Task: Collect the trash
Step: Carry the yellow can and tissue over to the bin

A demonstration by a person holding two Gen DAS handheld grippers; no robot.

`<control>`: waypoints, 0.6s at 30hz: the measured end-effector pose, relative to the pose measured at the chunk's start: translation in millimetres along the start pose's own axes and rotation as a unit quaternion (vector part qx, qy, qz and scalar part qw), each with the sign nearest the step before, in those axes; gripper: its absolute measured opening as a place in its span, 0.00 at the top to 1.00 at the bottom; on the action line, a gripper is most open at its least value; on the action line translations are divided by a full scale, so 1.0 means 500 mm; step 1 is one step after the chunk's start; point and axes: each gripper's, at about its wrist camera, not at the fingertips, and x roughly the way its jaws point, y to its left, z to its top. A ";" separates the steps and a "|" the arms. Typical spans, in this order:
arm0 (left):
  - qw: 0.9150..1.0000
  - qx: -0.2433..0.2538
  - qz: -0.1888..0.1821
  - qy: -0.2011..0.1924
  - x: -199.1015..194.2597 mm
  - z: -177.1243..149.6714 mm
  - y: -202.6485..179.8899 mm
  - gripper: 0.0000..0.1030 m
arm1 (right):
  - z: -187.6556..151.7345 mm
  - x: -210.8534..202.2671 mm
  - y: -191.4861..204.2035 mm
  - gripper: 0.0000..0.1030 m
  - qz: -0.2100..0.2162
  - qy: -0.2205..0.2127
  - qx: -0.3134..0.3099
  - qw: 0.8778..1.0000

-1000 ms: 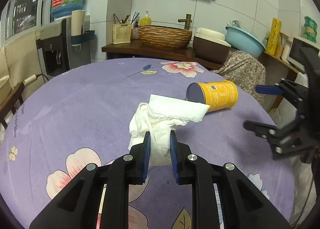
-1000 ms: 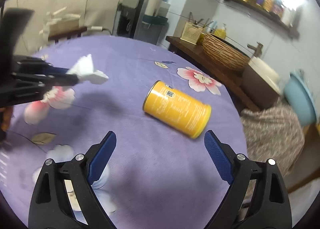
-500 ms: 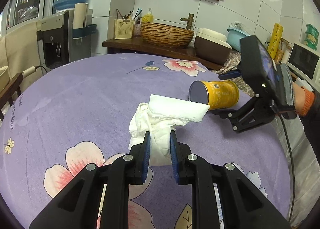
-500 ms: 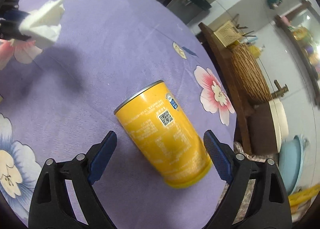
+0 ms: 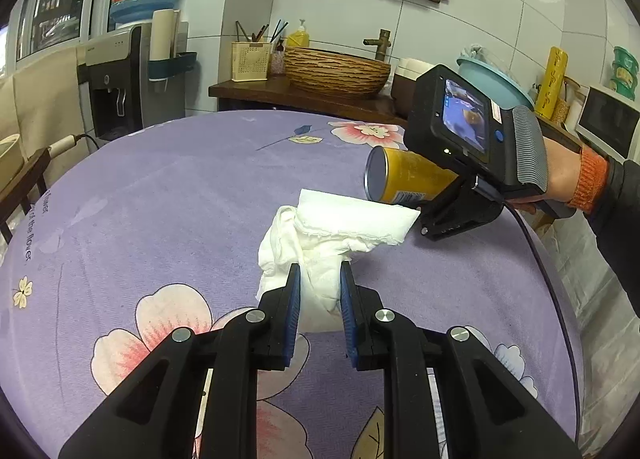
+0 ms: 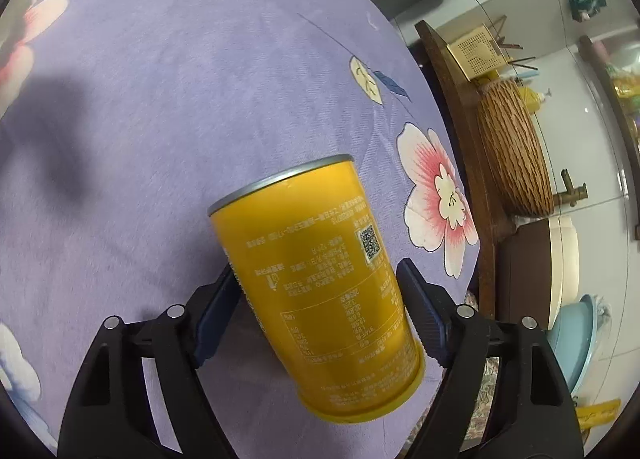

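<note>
My left gripper [image 5: 319, 279] is shut on a crumpled white tissue [image 5: 340, 227] and holds it above the purple flowered tablecloth [image 5: 160, 211]. A yellow can [image 6: 320, 295] lies on its side on the cloth. My right gripper [image 6: 316, 287] has its jaws on either side of the can, and the pads sit at the can's sides; whether they press it I cannot tell. In the left wrist view the can [image 5: 404, 179] lies just behind the tissue, and the right gripper's body [image 5: 472, 135] covers its far end.
The round table's edge [image 5: 560, 299] runs close on the right. Behind it stands a wooden counter with a woven basket [image 5: 336, 71], a tap, a blue basin [image 6: 576, 343] and a pen holder. A water dispenser [image 5: 132, 71] stands at the back left.
My right gripper has moved in over the yellow can and narrowed from wide open to close around it. My left gripper has kept its hold on the tissue with hardly any movement.
</note>
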 end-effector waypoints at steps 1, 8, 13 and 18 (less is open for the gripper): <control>1.000 -0.001 0.000 0.000 0.000 0.000 0.001 0.81 | 0.002 0.001 -0.001 0.26 -0.002 0.002 0.006 1.000; 1.000 -0.007 0.003 -0.005 -0.005 -0.004 0.002 0.81 | -0.019 -0.034 -0.017 0.27 -0.008 -0.005 0.101 0.995; 1.000 -0.003 0.005 -0.008 -0.006 -0.006 -0.004 0.81 | -0.069 -0.101 -0.038 0.27 0.002 -0.048 0.197 0.979; 1.000 0.002 0.006 -0.012 -0.008 -0.010 -0.008 0.81 | -0.149 -0.204 -0.032 0.27 0.028 -0.109 0.287 0.951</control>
